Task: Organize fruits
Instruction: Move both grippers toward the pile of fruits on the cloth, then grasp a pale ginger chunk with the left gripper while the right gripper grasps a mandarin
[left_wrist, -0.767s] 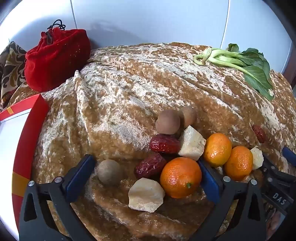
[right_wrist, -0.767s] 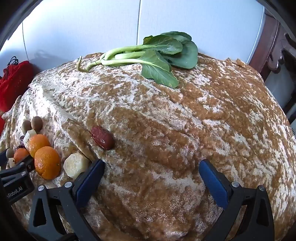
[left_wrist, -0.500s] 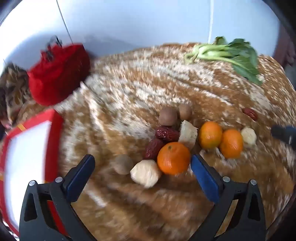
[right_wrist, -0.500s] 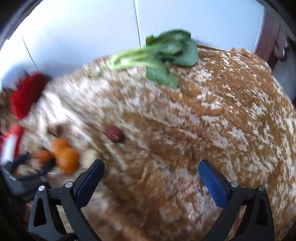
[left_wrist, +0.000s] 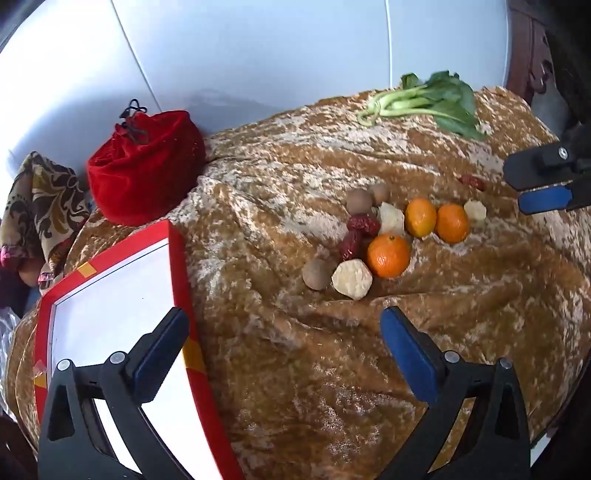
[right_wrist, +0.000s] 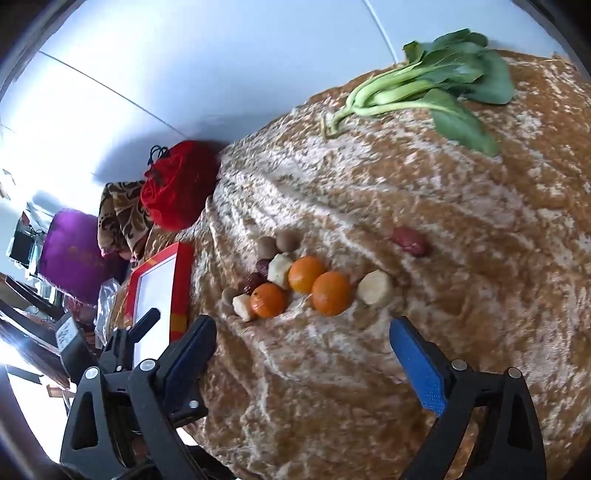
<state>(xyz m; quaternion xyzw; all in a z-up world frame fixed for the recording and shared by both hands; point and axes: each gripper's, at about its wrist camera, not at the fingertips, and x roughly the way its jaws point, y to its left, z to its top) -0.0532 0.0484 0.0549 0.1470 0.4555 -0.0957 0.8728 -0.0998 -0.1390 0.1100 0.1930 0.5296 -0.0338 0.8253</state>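
From the left wrist view, the left tongs (left_wrist: 284, 350) are spread wide with nothing between the blue pads, above the brown crushed-velvet cloth (left_wrist: 295, 369) that covers the worktop; the left finger overlaps a red-rimmed white tray (left_wrist: 177, 258) lying just to the left of the tongs; ahead of them and slightly to the right sits the cluster of fruit: a nearest orange (left_wrist: 388, 255), touching a pale peeled chunk (left_wrist: 351, 278) on its left, with a brown round fruit (left_wrist: 316, 274) just beside that; two red dates (left_wrist: 360, 230) lie just behind, then two more brown round fruits (left_wrist: 359, 202); two further oranges (left_wrist: 436, 219) sit side by side to the right, with another pale chunk (left_wrist: 475, 211) next to them; a lone date (left_wrist: 471, 181) lies farther right, near the right tongs (left_wrist: 546, 188), which enter from the right edge; far ahead lie leafy greens (left_wrist: 428, 101), and far left a red drawstring pouch (left_wrist: 144, 166).

From the right wrist view, the right tongs (right_wrist: 301, 354) are likewise spread and hold nothing; the oranges (right_wrist: 306, 288) and pale chunks (right_wrist: 375, 287) lie just ahead, between the fingers' lines; the lone date (right_wrist: 410, 242) sits ahead to the right, apart from the cluster; the tray (right_wrist: 181, 280) is ahead to the left, with the left tongs (right_wrist: 129, 339) over its near end; the greens (right_wrist: 436, 81) lie far ahead; the pouch (right_wrist: 177, 184) far left.
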